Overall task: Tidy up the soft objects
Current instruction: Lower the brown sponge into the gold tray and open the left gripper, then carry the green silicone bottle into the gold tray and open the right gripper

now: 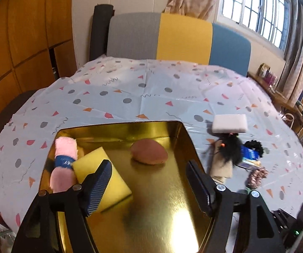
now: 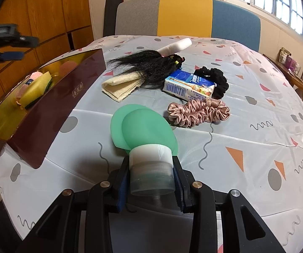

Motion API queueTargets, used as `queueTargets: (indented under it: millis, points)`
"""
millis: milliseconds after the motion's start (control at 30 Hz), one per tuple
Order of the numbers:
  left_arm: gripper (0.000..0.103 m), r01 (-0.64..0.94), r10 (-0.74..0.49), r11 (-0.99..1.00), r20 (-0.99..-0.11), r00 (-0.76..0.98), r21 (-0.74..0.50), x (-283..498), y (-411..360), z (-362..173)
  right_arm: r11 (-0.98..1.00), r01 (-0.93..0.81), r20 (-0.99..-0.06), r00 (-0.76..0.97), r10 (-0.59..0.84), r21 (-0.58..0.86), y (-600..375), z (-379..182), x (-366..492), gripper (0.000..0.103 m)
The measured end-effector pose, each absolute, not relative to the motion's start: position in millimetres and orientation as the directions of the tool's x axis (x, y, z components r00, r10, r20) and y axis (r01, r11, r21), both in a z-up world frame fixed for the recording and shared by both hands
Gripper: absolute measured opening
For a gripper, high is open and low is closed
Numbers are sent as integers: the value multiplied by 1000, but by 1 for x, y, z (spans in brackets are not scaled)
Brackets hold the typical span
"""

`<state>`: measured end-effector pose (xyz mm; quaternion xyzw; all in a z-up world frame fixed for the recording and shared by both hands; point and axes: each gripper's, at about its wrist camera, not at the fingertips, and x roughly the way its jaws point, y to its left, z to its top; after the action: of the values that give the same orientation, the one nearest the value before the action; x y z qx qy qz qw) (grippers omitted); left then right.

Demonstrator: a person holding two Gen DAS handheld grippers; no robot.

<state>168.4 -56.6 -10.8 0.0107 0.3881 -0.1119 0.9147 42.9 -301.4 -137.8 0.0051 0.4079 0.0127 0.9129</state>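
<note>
Because the gold-lined, maroon-sided metal tin serves as our collecting bin, the yellow rectangular sponge, fluffy pink rolled cloth and brown oval pad already lie inside it, and our left gripper hangs over it with jaws spread and nothing between them. Our right gripper is clamped on the white cap of a soft green silicone squeeze bottle, probably next for the tin, while the pink satin scrunchie, black scrunchie, tissue pack, beige folded cloth, black hairpiece and white sponge wait on the patterned tablecloth beside the tin.
</note>
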Motion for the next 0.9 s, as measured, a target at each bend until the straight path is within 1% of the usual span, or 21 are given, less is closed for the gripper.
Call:
queueTargets:
  millis: [300,600,700,800,900]
  points:
    - [74,219,-224,971,-688,690,-97,117,-41,-3,1000,-11,-744,668,5,-3,-299,-138,42,37]
    - [74,179,-221,975,-707,671,-135,83,-17,-20,1000,16,-752,659,-22,-16,-296,-137,43,37]
    - [74,166,-212,977,-710,672,-135,71,-5,-25,999,36,-761,648,-29,-8,-296,-135,43,36]
    - [74,128,-188,982,-718,671,-138,65,12,-27,998,57,-771,637,-10,33,-299,-132,43,36]
    - [74,81,-156,987,-707,690,-138,57,31,-25,995,70,-784,621,17,78,-302,-128,44,36]
